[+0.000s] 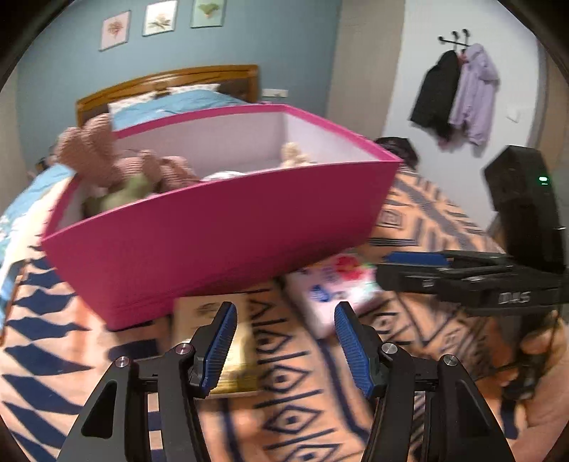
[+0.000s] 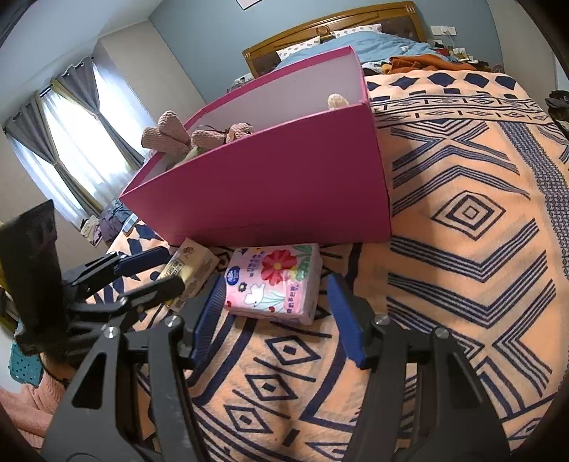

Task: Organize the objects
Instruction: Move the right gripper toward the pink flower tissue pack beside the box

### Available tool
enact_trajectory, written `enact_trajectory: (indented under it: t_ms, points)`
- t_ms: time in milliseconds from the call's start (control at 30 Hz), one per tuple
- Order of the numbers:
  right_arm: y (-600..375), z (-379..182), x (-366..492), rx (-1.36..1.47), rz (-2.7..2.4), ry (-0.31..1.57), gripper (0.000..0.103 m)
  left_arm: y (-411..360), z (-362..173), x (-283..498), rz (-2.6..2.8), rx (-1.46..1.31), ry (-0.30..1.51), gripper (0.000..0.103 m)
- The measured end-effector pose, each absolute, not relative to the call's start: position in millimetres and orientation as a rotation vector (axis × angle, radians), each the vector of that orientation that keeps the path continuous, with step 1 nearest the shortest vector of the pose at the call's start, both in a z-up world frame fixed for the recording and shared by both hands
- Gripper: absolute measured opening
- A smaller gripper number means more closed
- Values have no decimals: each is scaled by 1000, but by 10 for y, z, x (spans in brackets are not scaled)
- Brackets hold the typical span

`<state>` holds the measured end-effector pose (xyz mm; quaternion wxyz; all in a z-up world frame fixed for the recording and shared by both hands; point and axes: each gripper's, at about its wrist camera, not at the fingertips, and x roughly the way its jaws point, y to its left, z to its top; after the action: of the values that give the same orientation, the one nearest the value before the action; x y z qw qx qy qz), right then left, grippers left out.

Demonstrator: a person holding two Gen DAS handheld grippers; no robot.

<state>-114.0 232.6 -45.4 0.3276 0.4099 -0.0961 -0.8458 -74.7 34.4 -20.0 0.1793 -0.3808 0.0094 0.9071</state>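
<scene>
A pink open box [image 1: 220,227] [image 2: 270,184] stands on the patterned bed blanket with a brown knitted plush toy [image 1: 106,156] [image 2: 170,137] and a cream toy [image 1: 293,154] inside. In front of it lie a flowered pink tissue pack [image 2: 274,284] [image 1: 338,284] and a beige tissue pack [image 1: 231,341] [image 2: 192,270]. My left gripper [image 1: 284,320] [image 2: 156,270] is open and empty, its left finger over the beige pack. My right gripper [image 2: 274,302] [image 1: 409,266] is open, its fingers on either side of the near end of the flowered pack.
The orange and navy blanket [image 2: 462,248] covers the bed, with a wooden headboard [image 2: 330,25] and blue bedding behind the box. Clothes [image 1: 458,96] hang on the wall at the right. A curtained window [image 2: 71,142] is at the left.
</scene>
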Motion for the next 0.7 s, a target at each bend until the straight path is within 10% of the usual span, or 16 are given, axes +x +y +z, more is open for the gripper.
enact_trajectory:
  t_ms: [700]
  points:
    - [2275,-553,-1229,1110,-2191,-268,61,545,-509,-1053,2364,-1254,-161,41]
